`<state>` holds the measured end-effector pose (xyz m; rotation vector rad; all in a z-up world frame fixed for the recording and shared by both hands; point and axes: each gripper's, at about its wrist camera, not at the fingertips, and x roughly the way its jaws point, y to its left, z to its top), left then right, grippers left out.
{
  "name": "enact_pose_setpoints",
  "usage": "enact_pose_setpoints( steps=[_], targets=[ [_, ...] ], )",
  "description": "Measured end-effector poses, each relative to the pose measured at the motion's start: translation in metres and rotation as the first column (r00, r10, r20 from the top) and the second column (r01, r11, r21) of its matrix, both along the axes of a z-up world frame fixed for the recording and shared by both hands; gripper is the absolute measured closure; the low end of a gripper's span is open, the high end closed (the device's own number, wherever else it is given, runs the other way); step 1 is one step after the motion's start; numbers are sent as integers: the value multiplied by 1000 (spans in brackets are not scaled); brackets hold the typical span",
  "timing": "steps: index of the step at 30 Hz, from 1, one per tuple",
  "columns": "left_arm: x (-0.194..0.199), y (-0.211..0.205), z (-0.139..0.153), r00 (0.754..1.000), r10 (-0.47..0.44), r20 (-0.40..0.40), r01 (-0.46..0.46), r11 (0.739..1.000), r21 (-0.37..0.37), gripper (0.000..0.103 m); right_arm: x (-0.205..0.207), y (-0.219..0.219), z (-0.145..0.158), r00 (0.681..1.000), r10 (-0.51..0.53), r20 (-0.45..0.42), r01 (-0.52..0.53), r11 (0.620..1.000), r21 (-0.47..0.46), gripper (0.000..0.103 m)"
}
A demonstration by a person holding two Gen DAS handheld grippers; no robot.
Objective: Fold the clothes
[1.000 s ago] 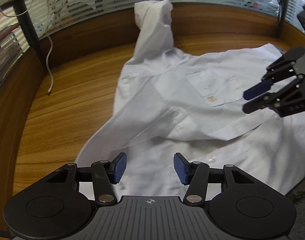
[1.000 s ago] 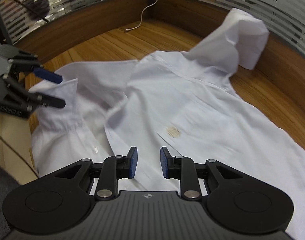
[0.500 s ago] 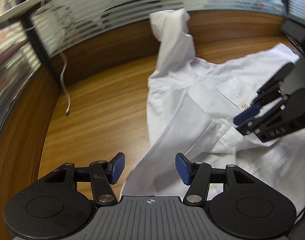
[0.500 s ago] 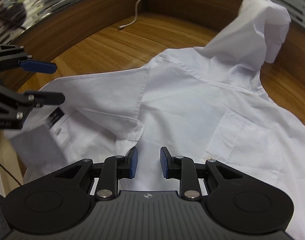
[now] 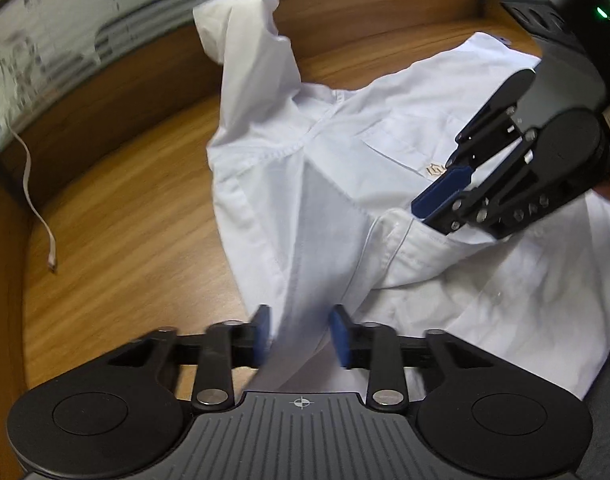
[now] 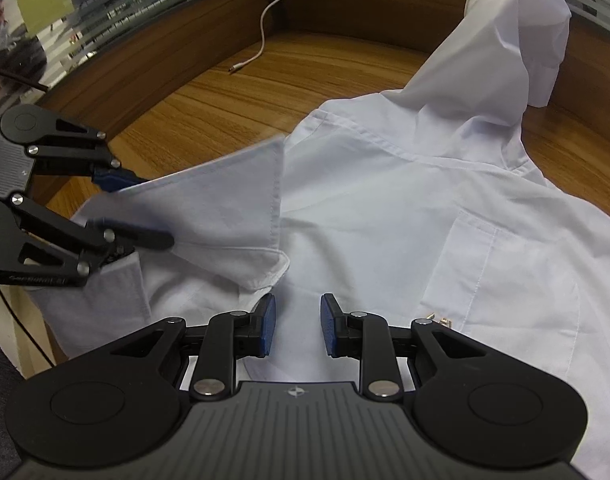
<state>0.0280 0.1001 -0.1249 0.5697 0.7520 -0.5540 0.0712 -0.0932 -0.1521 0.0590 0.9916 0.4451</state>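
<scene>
A white short-sleeved shirt (image 5: 385, 120) lies spread on the wooden desk (image 5: 125, 220), front up, with a small gold logo (image 5: 435, 169) on its pocket. Its far sleeve (image 5: 245, 32) stands propped against the desk's back wall. My left gripper (image 5: 301, 334) is open, with a band of the near sleeve filling the narrowed gap between its blue pads. In the right wrist view the left gripper (image 6: 141, 208) straddles that sleeve flap (image 6: 225, 200). My right gripper (image 6: 297, 330) is open a little over the shirt (image 6: 385, 220), its tips at a folded edge (image 5: 423, 218).
A white cable (image 5: 33, 200) hangs down the wooden back wall and ends on the desk at the left; it also shows in the right wrist view (image 6: 265, 20). A curved wooden wall with striped glass above rims the desk. The shirt's lower part hangs over the near edge.
My left gripper's pads have come closer together around the sleeve fabric and look blurred. The right gripper has slid up the shirt toward the collar, its gap unchanged.
</scene>
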Motion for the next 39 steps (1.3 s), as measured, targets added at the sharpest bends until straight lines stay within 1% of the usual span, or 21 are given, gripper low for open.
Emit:
enact_pose_setpoints(
  steps=[2,3,5,7,10,13,15,16,18,19,21,24,27,28,30,31,32,33,35,36,39],
  targets=[
    [-2,0,-2,1000,-20,11,20,1000,7,98,-4,-3,3,1000,17,7,-17,999,35,74],
    [-4,1,-3,1000,-18,25,18,1000,9,99,-7,-3,5,999,32,11,-33,998,55,74],
    [-9,2,-5,999,-14,53,13,1000,14,99,-12,0,6,997,82,10,-82,994,75,74],
    [-14,4,-7,997,-9,81,8,1000,19,99,-18,8,2,990,139,4,-139,989,52,74],
    [-22,6,-10,992,-3,123,0,1000,25,98,-25,22,-6,975,220,-10,-220,975,-17,74],
    [-30,9,-13,986,3,165,-8,999,31,91,-28,29,-3,967,256,4,-256,965,-57,74],
    [-35,10,-14,981,7,193,-14,999,35,88,-25,25,6,976,215,41,-214,976,-29,74],
    [-35,11,-15,981,9,195,-16,999,35,88,-23,23,10,979,195,59,-194,981,-13,74],
    [-32,13,-15,982,19,188,-25,999,28,82,-17,21,19,983,161,86,-164,986,29,74],
    [-31,15,-14,984,34,177,-38,999,19,79,-15,22,21,983,161,87,-166,985,54,74],
    [-30,18,-11,986,70,150,-70,998,-4,76,-13,26,22,980,179,84,-186,979,86,74],
    [-26,29,1,984,155,85,-147,985,-92,73,-16,41,17,968,239,77,-243,969,51,75],
    [-23,43,17,976,216,-12,-214,958,-190,64,-19,54,9,961,266,69,-268,963,9,75],
    [-23,47,22,973,228,-45,-233,947,-220,60,-19,55,5,964,260,64,-261,965,5,75],
    [-24,56,33,962,250,-112,-271,922,-278,58,-18,59,-2,966,251,59,-252,968,-1,75],
    [-24,60,38,955,258,-146,-292,907,-305,56,-17,61,-5,967,249,55,-249,969,-9,75],
    [-25,65,43,947,265,-180,-312,890,-331,51,-17,63,-8,968,247,52,-246,969,-17,75],
    [-27,66,45,943,255,-215,-318,882,-349,50,-18,64,-10,968,247,52,-246,969,-22,75],
    [-31,63,43,939,205,-278,-301,881,-366,49,-20,65,-12,967,249,55,-248,968,-29,75],
    [-31,60,40,935,182,-306,-291,884,-365,49,-20,64,-12,967,248,56,-246,969,-27,75],
    [-34,44,27,921,132,-366,-259,910,-323,48,-26,58,-5,969,239,63,-238,971,-16,75]
  ],
)
